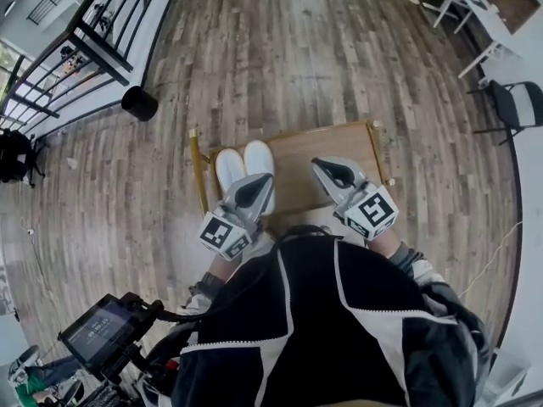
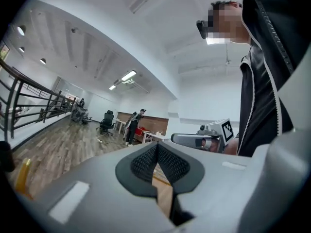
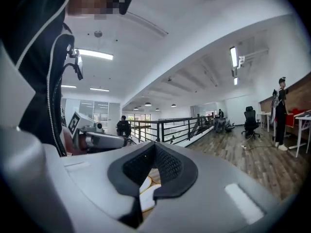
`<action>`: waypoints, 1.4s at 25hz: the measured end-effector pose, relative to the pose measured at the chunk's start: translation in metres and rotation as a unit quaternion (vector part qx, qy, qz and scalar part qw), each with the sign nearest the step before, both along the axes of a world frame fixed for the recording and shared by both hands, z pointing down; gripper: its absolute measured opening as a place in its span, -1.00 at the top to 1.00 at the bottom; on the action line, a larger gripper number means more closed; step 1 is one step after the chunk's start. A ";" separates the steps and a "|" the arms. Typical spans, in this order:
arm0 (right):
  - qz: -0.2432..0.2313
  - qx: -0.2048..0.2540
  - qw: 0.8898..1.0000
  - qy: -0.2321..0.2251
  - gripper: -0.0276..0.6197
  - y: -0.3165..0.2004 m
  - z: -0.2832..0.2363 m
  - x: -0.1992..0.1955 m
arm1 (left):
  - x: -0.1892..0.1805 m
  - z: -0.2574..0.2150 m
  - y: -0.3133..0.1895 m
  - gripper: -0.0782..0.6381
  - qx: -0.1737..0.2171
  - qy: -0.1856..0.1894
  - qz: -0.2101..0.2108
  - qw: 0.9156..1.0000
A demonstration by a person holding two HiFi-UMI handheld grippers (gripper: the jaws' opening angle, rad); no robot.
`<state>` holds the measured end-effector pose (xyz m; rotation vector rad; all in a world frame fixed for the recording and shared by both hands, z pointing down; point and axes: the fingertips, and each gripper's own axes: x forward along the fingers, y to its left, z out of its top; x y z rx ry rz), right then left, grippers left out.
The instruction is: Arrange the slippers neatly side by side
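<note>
Two white slippers [image 1: 244, 164] lie side by side, toes away from me, on the left part of a low wooden table [image 1: 310, 155] with a yellow frame. In the right gripper view a bit of the slippers [image 3: 146, 188] shows below the jaws. My left gripper [image 1: 257, 186] is held up over the heel end of the slippers, shut and with nothing in it [image 2: 156, 147]. My right gripper [image 1: 329, 170] hovers above the bare middle of the table, also shut and without a load [image 3: 154, 158]. Each gripper sees the other [image 2: 194, 140] [image 3: 102, 140] beside it.
A black round bin [image 1: 139, 103] stands on the plank floor at the far left, near a black railing [image 1: 93, 32]. A black chair [image 1: 517, 104] and a white desk [image 1: 475, 11] are at the far right. A person [image 2: 132, 126] stands far off.
</note>
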<state>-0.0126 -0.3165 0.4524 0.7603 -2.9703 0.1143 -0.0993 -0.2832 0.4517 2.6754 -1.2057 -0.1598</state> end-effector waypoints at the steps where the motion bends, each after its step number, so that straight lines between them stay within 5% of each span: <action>1: 0.006 0.003 1.000 -0.004 0.91 0.006 -0.005 0.014 | 0.013 -0.004 0.000 0.73 0.003 0.001 0.008 1.000; 8: 0.021 0.016 1.000 -0.007 0.91 0.020 -0.008 0.155 | 0.157 -0.011 -0.007 0.73 0.026 0.002 0.039 0.999; 11: 0.021 0.023 1.000 -0.006 0.91 0.026 -0.003 0.182 | 0.188 -0.010 -0.004 0.73 0.028 0.001 0.045 0.999; 35: 0.010 0.001 1.000 0.015 0.91 0.029 0.014 0.181 | 0.194 -0.007 -0.006 0.73 0.017 0.007 0.045 0.999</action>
